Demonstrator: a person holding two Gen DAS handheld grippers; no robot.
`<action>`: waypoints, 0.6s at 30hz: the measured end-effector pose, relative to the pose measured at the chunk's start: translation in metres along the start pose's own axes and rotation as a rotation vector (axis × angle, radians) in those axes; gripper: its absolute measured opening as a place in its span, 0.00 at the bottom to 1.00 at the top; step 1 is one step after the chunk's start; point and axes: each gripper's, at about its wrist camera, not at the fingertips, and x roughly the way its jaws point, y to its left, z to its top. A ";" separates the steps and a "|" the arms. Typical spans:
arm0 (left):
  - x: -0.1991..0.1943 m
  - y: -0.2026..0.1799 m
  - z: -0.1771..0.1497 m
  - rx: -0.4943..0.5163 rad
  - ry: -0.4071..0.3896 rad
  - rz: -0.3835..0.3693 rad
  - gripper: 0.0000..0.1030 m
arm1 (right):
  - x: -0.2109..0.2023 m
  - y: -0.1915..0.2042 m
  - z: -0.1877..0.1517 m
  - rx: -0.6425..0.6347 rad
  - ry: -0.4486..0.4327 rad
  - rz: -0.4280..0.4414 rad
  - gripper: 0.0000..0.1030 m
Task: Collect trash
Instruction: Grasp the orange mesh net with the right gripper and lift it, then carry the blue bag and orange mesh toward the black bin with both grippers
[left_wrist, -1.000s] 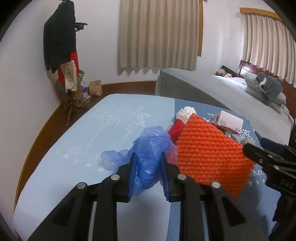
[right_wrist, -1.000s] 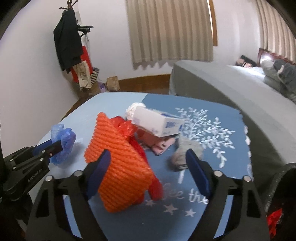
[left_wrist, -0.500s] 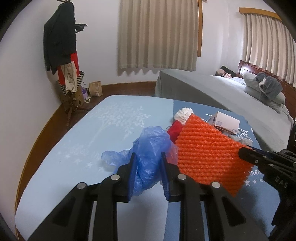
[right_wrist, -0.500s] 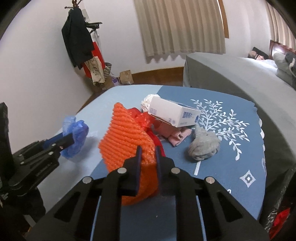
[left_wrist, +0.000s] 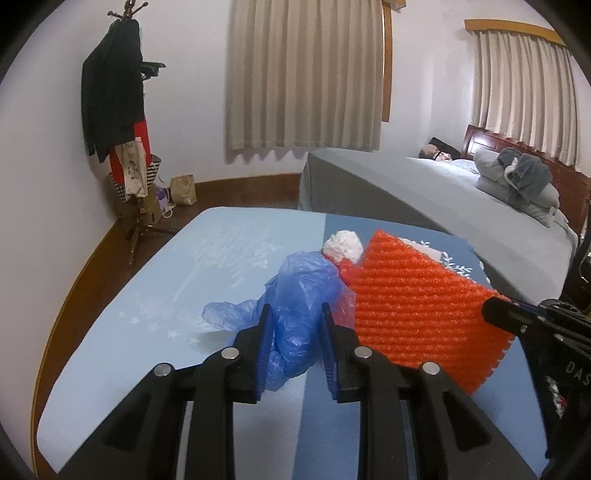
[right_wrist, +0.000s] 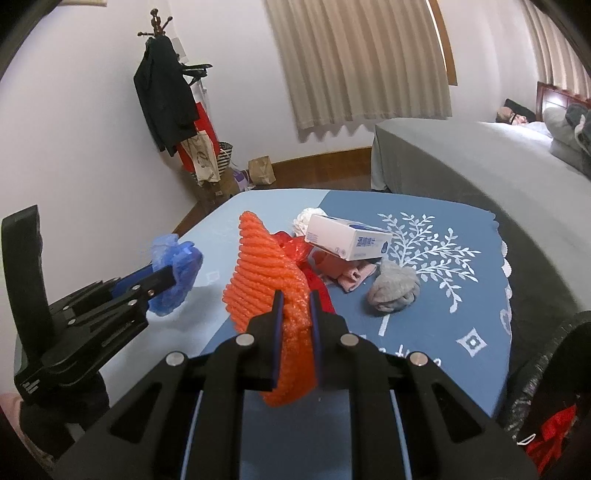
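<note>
1. Left wrist view: the left claw is clamped on a crumpled blue plastic bag, lifted just above the blue surface. What is inside the bag cannot be told.
2. Just right of the bag, an orange foam net sheet stands tilted, its far corner pinched by the right claw. A white crumpled wad lies on the surface behind bag and sheet. The letters "DAS" show on the right claw's body; the rest is cut off.
3. Right wrist view: the right claw is closed tight on the orange foam net sheet, which hangs folded between its pads. Its jaws have just been closing, with the sheet between them.
4. On the surface behind: a white carton with blue print too small to read, propped on pink cloth; a grey balled cloth beside it; red plastic against the sheet.
5. At left, the left claw holds the blue plastic bag off the surface.
</note>
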 end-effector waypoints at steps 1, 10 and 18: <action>-0.001 -0.001 0.001 0.001 -0.001 -0.001 0.24 | -0.005 0.001 -0.001 -0.006 -0.004 -0.003 0.12; -0.016 -0.018 0.002 0.023 -0.009 -0.038 0.24 | -0.035 -0.008 -0.002 0.008 -0.041 -0.046 0.12; -0.024 -0.042 0.007 0.050 -0.022 -0.102 0.24 | -0.069 -0.027 -0.010 0.047 -0.080 -0.105 0.12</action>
